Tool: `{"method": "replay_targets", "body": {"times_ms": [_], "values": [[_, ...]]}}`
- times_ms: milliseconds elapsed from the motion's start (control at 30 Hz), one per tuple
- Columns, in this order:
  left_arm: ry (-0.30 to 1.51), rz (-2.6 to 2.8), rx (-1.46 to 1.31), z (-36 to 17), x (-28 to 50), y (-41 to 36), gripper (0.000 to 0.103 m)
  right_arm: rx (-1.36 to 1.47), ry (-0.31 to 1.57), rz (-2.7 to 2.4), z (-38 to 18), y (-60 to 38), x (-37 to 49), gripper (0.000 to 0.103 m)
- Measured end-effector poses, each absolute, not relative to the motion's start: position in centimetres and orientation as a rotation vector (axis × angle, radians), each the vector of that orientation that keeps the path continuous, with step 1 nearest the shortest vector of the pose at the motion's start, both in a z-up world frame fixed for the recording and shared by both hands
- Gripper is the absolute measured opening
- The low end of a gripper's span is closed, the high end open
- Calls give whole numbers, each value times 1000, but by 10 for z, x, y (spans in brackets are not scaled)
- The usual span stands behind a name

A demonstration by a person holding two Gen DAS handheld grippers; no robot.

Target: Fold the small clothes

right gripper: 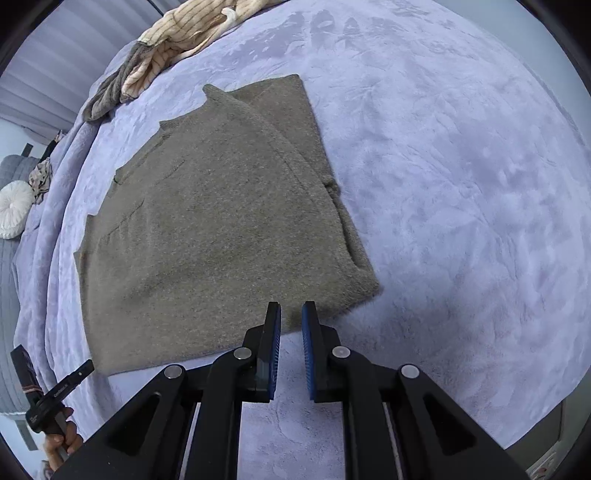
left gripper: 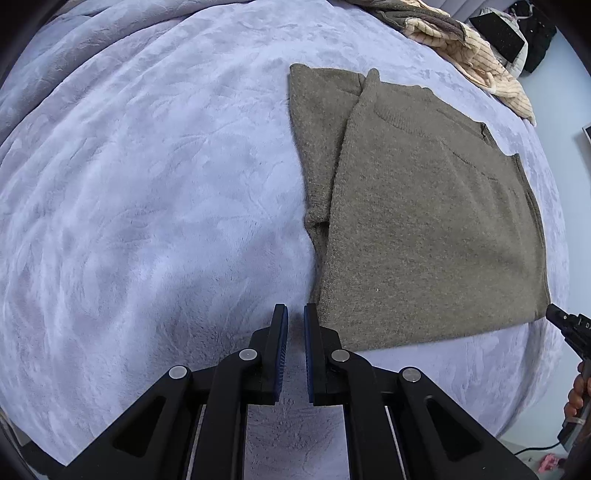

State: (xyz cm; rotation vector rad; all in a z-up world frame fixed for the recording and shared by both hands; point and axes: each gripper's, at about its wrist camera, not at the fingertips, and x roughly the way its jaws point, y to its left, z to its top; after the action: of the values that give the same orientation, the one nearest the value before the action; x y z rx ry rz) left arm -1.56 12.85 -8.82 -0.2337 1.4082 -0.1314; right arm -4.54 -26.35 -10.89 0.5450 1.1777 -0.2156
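Note:
A grey-brown knitted sweater (left gripper: 424,221) (right gripper: 221,221) lies folded flat on the lavender blanket (left gripper: 147,184), one sleeve side turned over onto its body. My left gripper (left gripper: 295,310) hovers at the sweater's near left corner, jaws shut to a narrow gap with nothing in it. My right gripper (right gripper: 291,308) hangs over the near right corner, its jaws a slit apart and empty. Each gripper shows in the other's view: the right gripper's body (left gripper: 565,321) at the right edge, the left gripper's body (right gripper: 74,376) at the lower left, held by a hand (right gripper: 61,441).
A pile of cream striped and grey clothes (left gripper: 476,55) (right gripper: 177,33) lies at the bed's far edge. A round white cushion (right gripper: 13,214) sits beyond the bed. Black items (left gripper: 502,29) stand behind the pile. Bare blanket (right gripper: 461,184) stretches beside the sweater.

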Motion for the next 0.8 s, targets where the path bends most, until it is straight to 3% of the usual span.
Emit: {"method": "replay_targets", "body": {"times_ms": [267, 333, 367, 400, 800], "values": [[1450, -101, -257, -99, -13, 127, 9, 474, 1184, -169, -106, -243, -26, 13], [1451, -87, -247, -99, -11, 125, 41, 473, 1184, -160, -106, -240, -21, 13], [1446, -60, -234, -98, -10, 125, 84, 474, 1187, -154, -107, -237, -18, 13], [1422, -25, -222, -95, -10, 126, 98, 475, 1189, -148, -108, -235, -16, 14], [1413, 5, -232, -95, -3, 129, 98, 431, 1187, -108, -104, -216, -3, 14]]}}
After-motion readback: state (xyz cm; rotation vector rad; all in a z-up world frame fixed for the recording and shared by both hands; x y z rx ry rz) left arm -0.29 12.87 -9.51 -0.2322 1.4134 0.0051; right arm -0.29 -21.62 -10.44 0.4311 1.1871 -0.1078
